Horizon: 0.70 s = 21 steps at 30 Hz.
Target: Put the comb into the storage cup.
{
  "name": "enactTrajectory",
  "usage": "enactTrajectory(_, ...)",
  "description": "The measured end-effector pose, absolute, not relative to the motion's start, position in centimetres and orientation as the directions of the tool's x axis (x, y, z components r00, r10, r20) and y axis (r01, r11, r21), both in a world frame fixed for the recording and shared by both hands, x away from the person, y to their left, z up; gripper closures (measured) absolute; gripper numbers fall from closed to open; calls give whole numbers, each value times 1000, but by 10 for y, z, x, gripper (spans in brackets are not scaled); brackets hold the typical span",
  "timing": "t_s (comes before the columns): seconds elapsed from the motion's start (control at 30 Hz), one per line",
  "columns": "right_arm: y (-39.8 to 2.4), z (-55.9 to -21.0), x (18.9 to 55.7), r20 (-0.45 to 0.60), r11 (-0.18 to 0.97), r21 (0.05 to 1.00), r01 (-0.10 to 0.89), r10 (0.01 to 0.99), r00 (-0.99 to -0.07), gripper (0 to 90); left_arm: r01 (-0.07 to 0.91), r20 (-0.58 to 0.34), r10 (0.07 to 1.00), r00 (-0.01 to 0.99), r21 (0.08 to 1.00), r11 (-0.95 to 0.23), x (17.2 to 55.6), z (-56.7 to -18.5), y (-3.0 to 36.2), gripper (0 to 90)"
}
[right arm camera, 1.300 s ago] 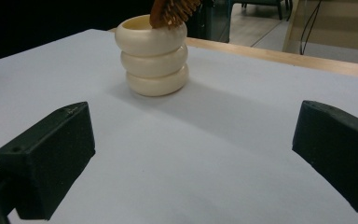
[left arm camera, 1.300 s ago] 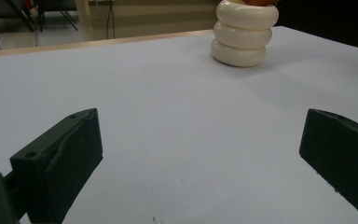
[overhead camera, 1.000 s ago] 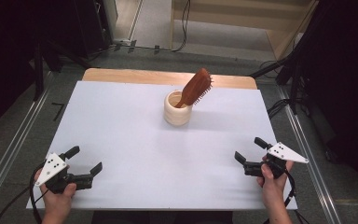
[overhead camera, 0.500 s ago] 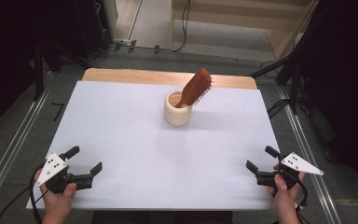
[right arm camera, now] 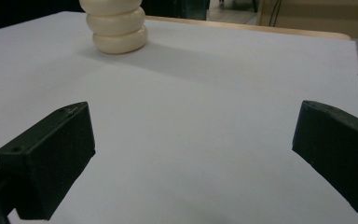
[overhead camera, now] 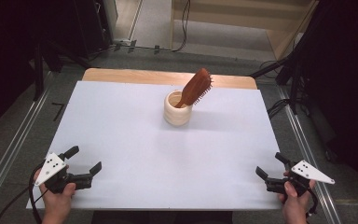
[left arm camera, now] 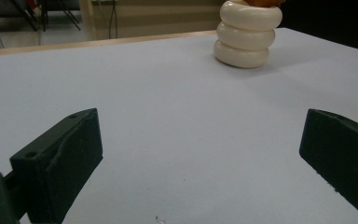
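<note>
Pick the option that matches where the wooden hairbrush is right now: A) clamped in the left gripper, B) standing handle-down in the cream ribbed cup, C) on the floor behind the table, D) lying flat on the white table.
B: in the high view the wooden hairbrush leans handle-down inside the cream ribbed cup, bristle head sticking up past its rim.

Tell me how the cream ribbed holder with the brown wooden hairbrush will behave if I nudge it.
The cream ribbed holder would probably slide on the smooth white table. It may tip, since the brown wooden hairbrush leans out well above its rim. Its stacked-ring sides look rounded, so flat jaws might slip.
</note>
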State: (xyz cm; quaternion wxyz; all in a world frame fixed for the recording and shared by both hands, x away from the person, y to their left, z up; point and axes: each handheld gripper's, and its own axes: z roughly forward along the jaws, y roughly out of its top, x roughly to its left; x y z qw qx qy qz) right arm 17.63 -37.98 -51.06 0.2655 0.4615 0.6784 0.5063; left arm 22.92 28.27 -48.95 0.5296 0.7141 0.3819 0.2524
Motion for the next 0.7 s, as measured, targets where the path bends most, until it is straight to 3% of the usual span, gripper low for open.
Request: enactTrajectory(0.7,-399,-523,170,136,33,932,362,892,-432,0,281,-42,817,575,948,-149,229,-490,283,0)
